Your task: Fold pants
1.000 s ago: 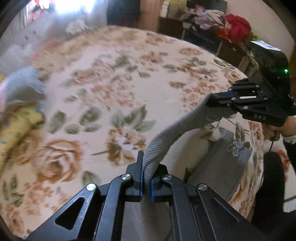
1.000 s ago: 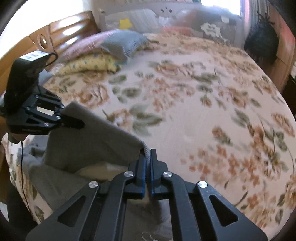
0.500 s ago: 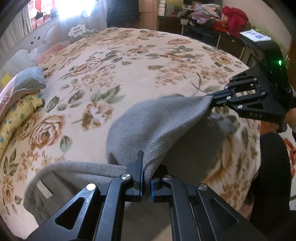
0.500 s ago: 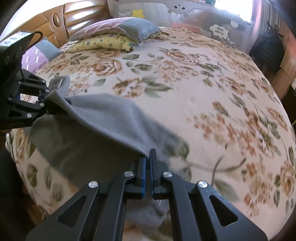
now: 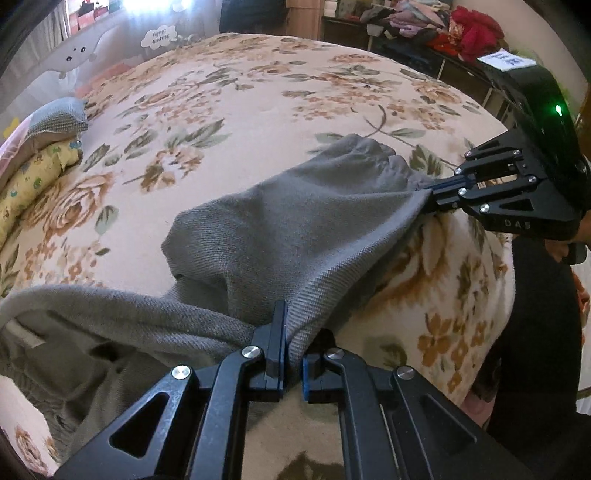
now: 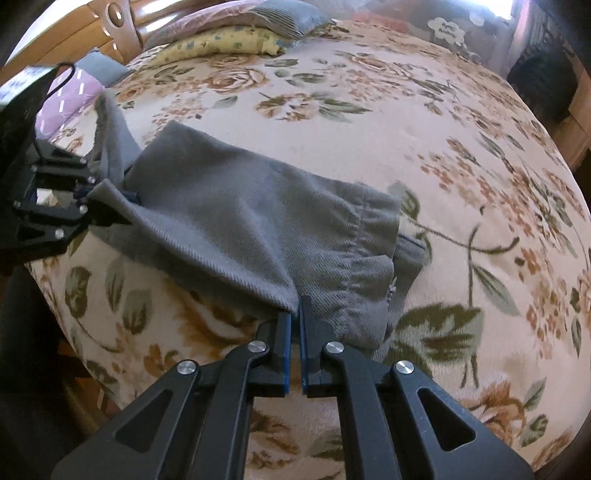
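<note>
The grey pants [image 5: 295, 229] lie spread on the floral bed near its front edge, also seen in the right wrist view [image 6: 251, 229]. My left gripper [image 5: 293, 350] is shut on the pants' near edge; it shows at the left in the right wrist view [image 6: 107, 206]. My right gripper [image 6: 295, 325] is shut on the same edge near the gathered cuff [image 6: 369, 243]; it shows at the right in the left wrist view [image 5: 424, 199]. The edge between the grippers is pulled fairly straight. The waistband [image 5: 66, 317] lies bunched at the lower left.
The floral bedspread [image 5: 258, 92] covers the bed. Pillows [image 6: 229, 40] and a wooden headboard [image 6: 118, 22] are at the far left. A shelf with piled clothes [image 5: 443, 26] stands beyond the bed. The person's dark-clad legs [image 5: 535, 332] are at the bed's edge.
Both grippers have brought the held pants from up in the air down onto the bed. The fabric now lies spread on the bedspread, with the cuff end laid flat.
</note>
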A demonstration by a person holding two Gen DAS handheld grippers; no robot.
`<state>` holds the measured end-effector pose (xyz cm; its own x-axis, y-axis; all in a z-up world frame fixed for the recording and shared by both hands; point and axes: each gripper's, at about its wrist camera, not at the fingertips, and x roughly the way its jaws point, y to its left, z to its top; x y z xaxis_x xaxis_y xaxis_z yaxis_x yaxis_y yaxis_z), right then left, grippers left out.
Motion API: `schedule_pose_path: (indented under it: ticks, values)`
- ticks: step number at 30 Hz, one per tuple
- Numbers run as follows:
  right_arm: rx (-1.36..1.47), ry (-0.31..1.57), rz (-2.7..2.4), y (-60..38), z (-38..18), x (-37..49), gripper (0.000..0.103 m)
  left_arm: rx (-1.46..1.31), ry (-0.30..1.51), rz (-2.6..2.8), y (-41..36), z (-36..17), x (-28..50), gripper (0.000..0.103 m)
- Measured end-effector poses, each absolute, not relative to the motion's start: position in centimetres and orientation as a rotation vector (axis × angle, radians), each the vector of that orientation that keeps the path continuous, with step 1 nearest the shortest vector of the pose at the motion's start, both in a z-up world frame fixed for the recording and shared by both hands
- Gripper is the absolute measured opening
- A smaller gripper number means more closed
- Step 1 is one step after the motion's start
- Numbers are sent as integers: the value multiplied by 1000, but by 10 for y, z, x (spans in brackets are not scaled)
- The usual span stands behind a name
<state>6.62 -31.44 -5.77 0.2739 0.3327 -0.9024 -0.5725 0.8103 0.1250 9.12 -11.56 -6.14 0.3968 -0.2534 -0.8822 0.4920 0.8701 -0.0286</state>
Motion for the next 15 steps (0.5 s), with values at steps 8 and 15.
schedule_pose_path:
  ticks: [8, 15]
  values:
    - [-162, 1166, 590, -320, -54, 63, 24, 198, 1069, -450, -103, -57, 83, 22]
    - [-128, 1105, 632, -313, -27, 50, 51, 142, 1034, -393, -68, -36, 61, 37]
